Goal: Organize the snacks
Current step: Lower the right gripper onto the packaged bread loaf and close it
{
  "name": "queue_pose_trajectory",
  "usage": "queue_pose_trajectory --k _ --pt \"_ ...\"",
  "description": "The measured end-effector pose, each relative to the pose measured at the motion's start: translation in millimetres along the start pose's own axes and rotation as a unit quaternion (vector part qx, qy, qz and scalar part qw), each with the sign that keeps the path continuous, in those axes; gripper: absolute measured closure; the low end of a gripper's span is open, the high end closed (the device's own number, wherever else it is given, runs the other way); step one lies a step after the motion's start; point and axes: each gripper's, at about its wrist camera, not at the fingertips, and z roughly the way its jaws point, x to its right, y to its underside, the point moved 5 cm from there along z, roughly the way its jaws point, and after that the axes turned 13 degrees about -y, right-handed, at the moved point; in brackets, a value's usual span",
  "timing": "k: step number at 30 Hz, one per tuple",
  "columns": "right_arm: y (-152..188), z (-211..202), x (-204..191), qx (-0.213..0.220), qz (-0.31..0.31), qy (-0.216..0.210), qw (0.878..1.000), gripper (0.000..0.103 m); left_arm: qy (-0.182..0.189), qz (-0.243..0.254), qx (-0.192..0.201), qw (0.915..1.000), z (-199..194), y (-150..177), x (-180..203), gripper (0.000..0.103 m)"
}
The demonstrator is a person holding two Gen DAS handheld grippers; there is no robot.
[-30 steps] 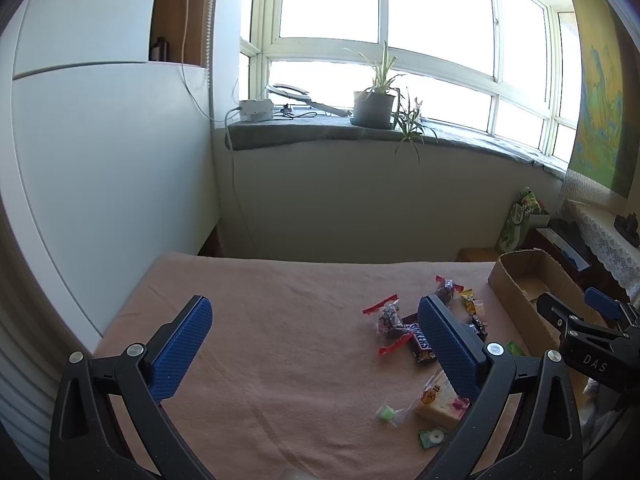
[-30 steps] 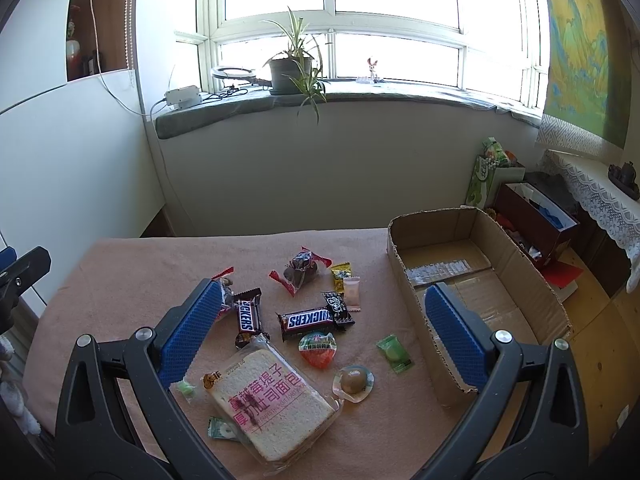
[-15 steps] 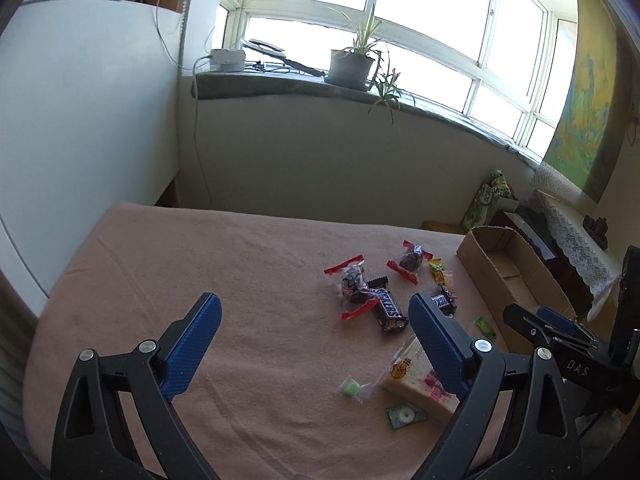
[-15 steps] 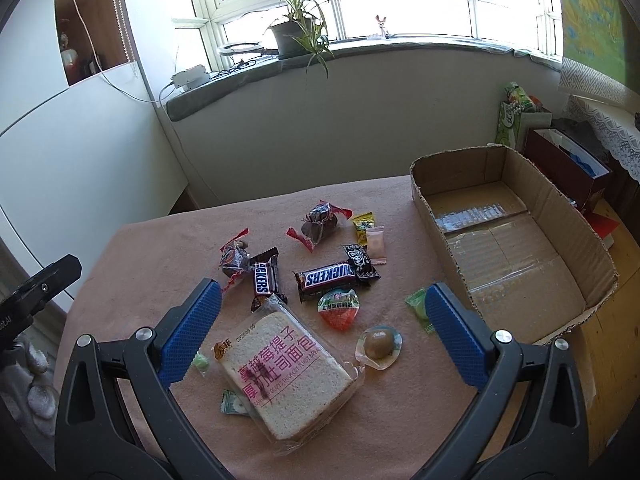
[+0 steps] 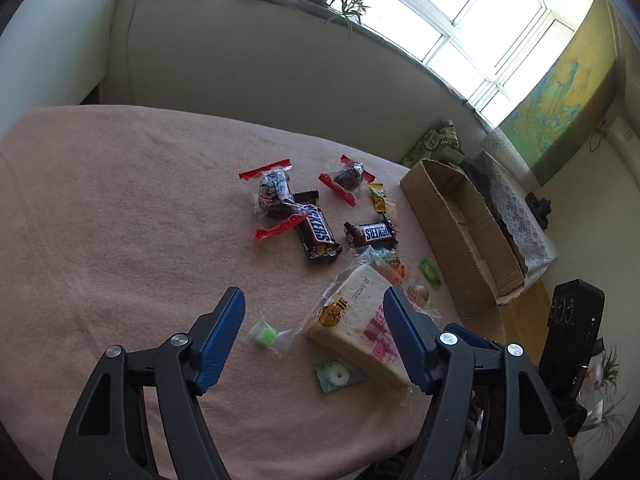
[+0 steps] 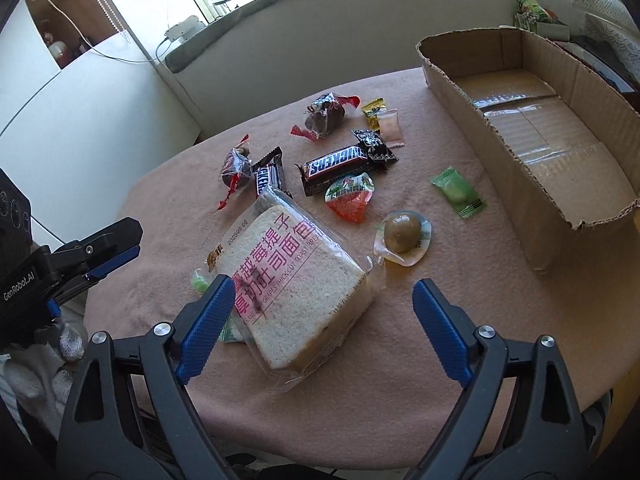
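Pink cloth [image 6: 460, 360] carries scattered snacks; cardboard box [image 6: 460, 92] sits empty at its right edge. Right gripper [image 6: 324, 308] spread wide, holding nothing, hovers over bagged toast [image 6: 296, 280]. Left gripper [image 5: 312, 316] likewise wide, empty, near green candy [image 5: 264, 335]. Suggest straddling the loaf's sides, closing gently. Versus 1.0 s ago: both cameras lower, pitched down, closer.

Your left wrist view looks down from the table's left; your right view sits nearer. Both share the bread pack [image 5: 362, 322] [image 6: 298, 280] and cardboard box [image 5: 456, 236] [image 6: 532, 120].
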Motion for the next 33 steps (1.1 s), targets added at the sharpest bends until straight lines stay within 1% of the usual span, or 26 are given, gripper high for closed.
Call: queue_pose_trajectory --k 1,5,6,9,10,13,20,22,29,33 --pt "2.0 1.6 1.3 -0.004 0.004 -0.002 1.0 0.016 0.003 0.003 -0.008 1.0 3.0 1.8 2.0 0.038" --pt "8.8 10.4 -0.9 -0.017 0.011 -0.017 1.0 0.019 0.01 0.016 -0.027 0.9994 18.2 6.6 9.4 0.043" --pt "10.3 12.5 -1.8 -0.02 0.012 -0.021 1.0 0.022 0.015 0.018 -0.034 0.9992 21.5 7.5 10.6 0.046" --pt "13.7 17.3 -2.6 -0.028 0.017 -0.027 0.999 0.026 0.022 0.024 -0.05 0.9982 29.7 9.9 13.6 0.047" --pt "14.3 18.9 -2.2 -0.03 0.019 -0.028 0.999 0.028 0.023 0.028 -0.053 0.9979 31.3 10.7 15.1 0.049" --pt "15.7 22.8 0.7 -0.034 0.025 -0.027 0.999 0.03 0.025 0.038 -0.062 0.997 36.9 11.8 18.7 0.052" --pt "15.3 25.6 5.8 -0.036 0.032 -0.032 0.998 0.031 0.028 0.041 -0.082 0.9954 51.7 11.9 23.0 0.052" --pt "14.9 27.1 4.8 -0.036 0.025 -0.028 0.999 0.031 0.027 0.042 -0.085 0.9951 54.1 12.9 23.8 0.052" --pt "13.7 28.3 -1.6 -0.039 -0.001 -0.016 0.999 0.031 0.021 0.055 -0.081 0.9949 52.6 15.5 28.3 0.052" --pt "11.4 24.5 -5.2 -0.035 -0.011 -0.01 0.999 0.031 0.026 0.055 -0.078 0.9951 47.7 16.0 30.4 0.052"
